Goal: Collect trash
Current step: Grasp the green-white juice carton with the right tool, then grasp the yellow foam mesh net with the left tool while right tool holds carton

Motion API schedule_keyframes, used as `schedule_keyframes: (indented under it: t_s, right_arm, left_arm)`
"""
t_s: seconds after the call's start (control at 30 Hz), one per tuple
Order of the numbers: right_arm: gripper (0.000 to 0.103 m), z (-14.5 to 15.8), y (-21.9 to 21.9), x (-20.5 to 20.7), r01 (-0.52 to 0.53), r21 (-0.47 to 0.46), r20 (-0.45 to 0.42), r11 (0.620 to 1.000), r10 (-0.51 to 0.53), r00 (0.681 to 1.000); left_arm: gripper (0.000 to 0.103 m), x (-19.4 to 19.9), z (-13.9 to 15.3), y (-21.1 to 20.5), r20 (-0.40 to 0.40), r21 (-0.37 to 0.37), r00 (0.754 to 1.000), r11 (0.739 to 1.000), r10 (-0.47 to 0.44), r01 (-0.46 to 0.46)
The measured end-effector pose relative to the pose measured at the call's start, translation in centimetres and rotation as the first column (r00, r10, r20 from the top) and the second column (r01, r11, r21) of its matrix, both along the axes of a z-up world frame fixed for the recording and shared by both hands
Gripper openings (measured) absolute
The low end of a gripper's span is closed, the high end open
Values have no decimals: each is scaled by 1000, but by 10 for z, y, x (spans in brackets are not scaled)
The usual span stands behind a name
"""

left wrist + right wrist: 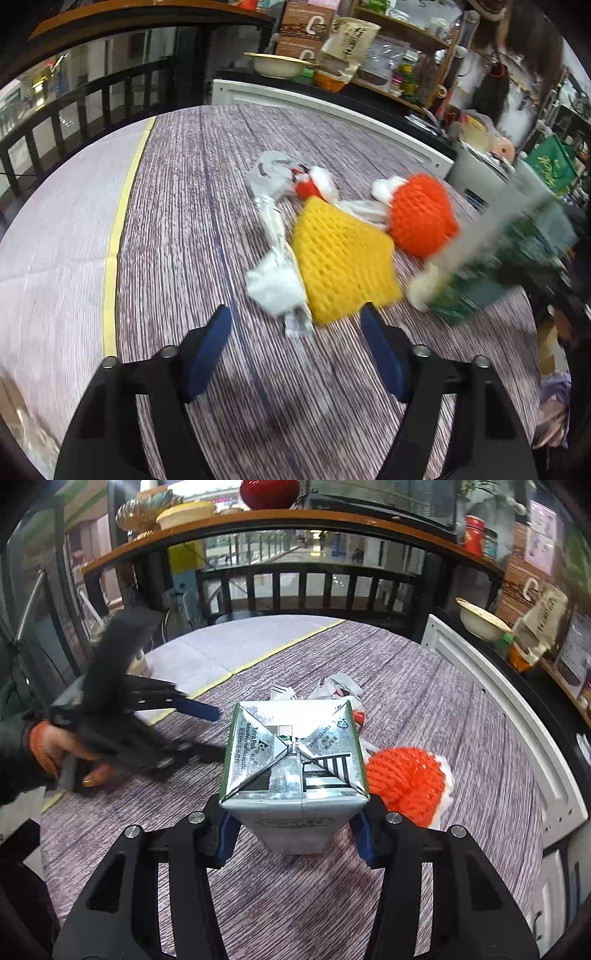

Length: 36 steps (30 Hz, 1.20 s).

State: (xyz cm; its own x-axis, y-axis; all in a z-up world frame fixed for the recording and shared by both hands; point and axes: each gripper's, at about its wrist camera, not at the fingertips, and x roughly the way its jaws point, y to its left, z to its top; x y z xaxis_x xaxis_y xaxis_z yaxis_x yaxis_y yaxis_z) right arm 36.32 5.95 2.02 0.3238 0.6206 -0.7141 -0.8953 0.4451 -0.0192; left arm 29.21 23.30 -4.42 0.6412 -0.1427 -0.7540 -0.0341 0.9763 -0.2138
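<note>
Striped tablecloth [177, 206], cream bowl [281, 63]

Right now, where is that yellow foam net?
In the left wrist view, the yellow net lies on the table just ahead of the open left gripper, between white wrappers and the orange net.

A striped tablecloth [424, 709] fronts a black railing [314, 587] and cluttered, perhaps shop, shelves [402, 48].
</note>
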Motion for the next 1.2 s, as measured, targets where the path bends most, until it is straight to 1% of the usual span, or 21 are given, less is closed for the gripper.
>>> schedule_keyframes:
  t_s: [0.07,0.1,0.13,0.23,0.3,0.37,0.47,0.57,0.67,0.9,1.0,1.07,1.1,1.13,1.17,1.2]
  right_arm:
    - [51,0,-11,-7,23,18,10,1000,-23,1000]
    - [51,0,-17,-8,34,25,11,999,-34,999]
    - [51,0,-21,-10,48,34,8,998,-49,999]
    - [51,-1,-35,-16,84,71,-29,994,-82,996]
    - [51,-1,-45,-24,102,95,-37,990,-99,994]
    - [51,-4,-53,-33,111,105,-44,988,-107,993]
    - [51,-6,-64,-47,127,123,-50,984,-122,991]
    - [51,-6,-73,-59,137,145,-53,980,-130,990]
    - [51,-8,-81,-73,144,154,-55,978,-137,989]
    - [51,-11,-102,-100,174,186,-74,967,-162,984]
    - [51,-9,-115,-112,183,200,-72,963,-172,982]
    - [51,-9,-123,-119,198,201,-68,959,-188,980]
    - [51,-9,-128,-121,206,203,-66,957,-196,978]
    - [51,-9,-131,-123,211,205,-67,956,-202,977]
    - [51,-9,-136,-125,222,208,-68,953,-212,975]
    - [51,-9,-140,-127,231,210,-69,950,-222,973]
  left_arm:
    - [60,13,-4,1,-20,-1,1000,1000,8,-8]
    - [56,17,-6,1,-27,4,1000,1000,9,-9]
    - [56,19,-7,1,-27,7,1000,1000,12,-12]
    - [50,24,-6,0,-13,3,1000,1000,19,-19]
    - [42,24,-6,0,-6,-7,1000,1000,24,-24]
    - [39,21,-4,-2,4,-17,1000,1000,20,-20]
    - [37,13,-2,-6,17,-8,1000,1000,19,-19]
    - [37,3,1,-10,18,-29,1000,1000,13,-12]
    - [37,-12,4,-14,23,-30,1000,1000,11,-10]
    - [37,-55,2,-36,-15,-71,1000,997,-26,25]
    - [37,-73,-3,-54,-36,-60,997,996,-62,60]
    - [41,-81,-5,-64,-41,-40,996,996,-76,75]
    - [51,-85,-5,-68,-37,-20,996,997,-75,74]
    - [58,-87,-5,-71,-35,-2,997,997,-72,72]
    - [68,-90,-3,-74,-24,14,997,997,-69,70]
    - [71,-93,-1,-75,-9,22,998,998,-66,66]
